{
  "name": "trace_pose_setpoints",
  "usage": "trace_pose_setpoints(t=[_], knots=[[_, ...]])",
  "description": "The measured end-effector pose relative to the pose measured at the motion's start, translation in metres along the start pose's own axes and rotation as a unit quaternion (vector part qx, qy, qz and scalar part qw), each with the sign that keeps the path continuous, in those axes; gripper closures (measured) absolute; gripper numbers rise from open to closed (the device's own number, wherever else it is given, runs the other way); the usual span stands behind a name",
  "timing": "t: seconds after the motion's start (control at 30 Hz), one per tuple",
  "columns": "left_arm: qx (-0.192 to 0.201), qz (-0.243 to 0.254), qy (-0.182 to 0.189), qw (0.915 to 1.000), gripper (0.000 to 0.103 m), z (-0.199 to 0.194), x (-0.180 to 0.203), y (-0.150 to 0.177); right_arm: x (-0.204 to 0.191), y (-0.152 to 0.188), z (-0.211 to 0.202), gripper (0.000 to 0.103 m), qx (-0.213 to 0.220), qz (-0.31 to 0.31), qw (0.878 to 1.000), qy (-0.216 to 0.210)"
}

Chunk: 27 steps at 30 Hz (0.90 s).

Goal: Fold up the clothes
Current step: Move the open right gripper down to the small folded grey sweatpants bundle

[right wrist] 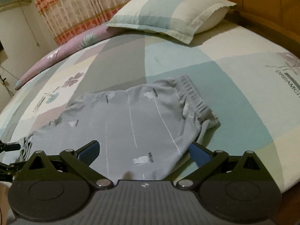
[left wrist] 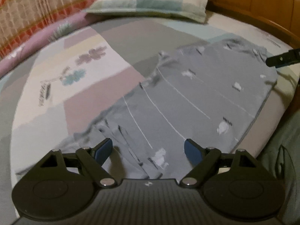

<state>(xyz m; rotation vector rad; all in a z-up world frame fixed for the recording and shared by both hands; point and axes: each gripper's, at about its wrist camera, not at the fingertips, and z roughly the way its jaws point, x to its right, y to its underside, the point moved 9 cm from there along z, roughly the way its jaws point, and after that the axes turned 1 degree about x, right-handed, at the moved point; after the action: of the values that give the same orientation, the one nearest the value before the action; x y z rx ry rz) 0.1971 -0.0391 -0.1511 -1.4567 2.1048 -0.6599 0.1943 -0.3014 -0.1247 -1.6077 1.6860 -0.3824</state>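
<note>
Shorts (right wrist: 135, 120) flat | waistband (right wrist: 195, 95): right view only | both claws (left wrist: 148, 150) (right wrist: 144, 151) spread, empty

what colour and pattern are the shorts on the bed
Grey shorts with thin white lines and small white motifs, plus a gathered grey waistband; clearest in the right wrist view.

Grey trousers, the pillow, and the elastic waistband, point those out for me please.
Grey trousers (left wrist: 187, 97): left wrist view, middle of the flat printed fabric.
Pillow (right wrist: 168, 11): right wrist view, centre of its top face.
Elastic waistband (right wrist: 195, 95): right wrist view, on the gathered ribbing.
</note>
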Motion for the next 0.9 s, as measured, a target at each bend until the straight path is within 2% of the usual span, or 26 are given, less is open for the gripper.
trace_pose_setpoints(t=[0.13,0.33,0.43,0.6,0.73,0.9], knots=[[-0.014,-0.005,0.01,0.9998,0.013,0.008,0.0,0.006,0.018,0.008,0.003,0.0,-0.011,0.03,0.999,-0.004],[-0.005,-0.006,0.021,0.9997,0.013,-0.001,0.007,-0.005,0.037,0.002,-0.012,0.0,0.013,0.089,0.996,-0.025],[0.006,-0.003,0.029,0.9996,0.013,-0.007,0.012,-0.011,0.048,-0.002,-0.006,0.0,0.006,0.144,0.988,-0.056],[0.014,-0.002,0.045,0.9989,0.013,-0.018,0.016,-0.012,0.064,-0.01,0.005,0.0,0.011,0.239,0.965,-0.109],[0.017,0.003,0.047,0.9988,0.013,-0.022,0.018,-0.013,0.072,-0.018,0.017,0.0,0.019,0.275,0.952,-0.132],[0.018,-0.004,0.05,0.9986,0.013,-0.022,0.019,-0.015,0.074,-0.029,0.026,0.0,0.029,0.267,0.955,-0.124]])
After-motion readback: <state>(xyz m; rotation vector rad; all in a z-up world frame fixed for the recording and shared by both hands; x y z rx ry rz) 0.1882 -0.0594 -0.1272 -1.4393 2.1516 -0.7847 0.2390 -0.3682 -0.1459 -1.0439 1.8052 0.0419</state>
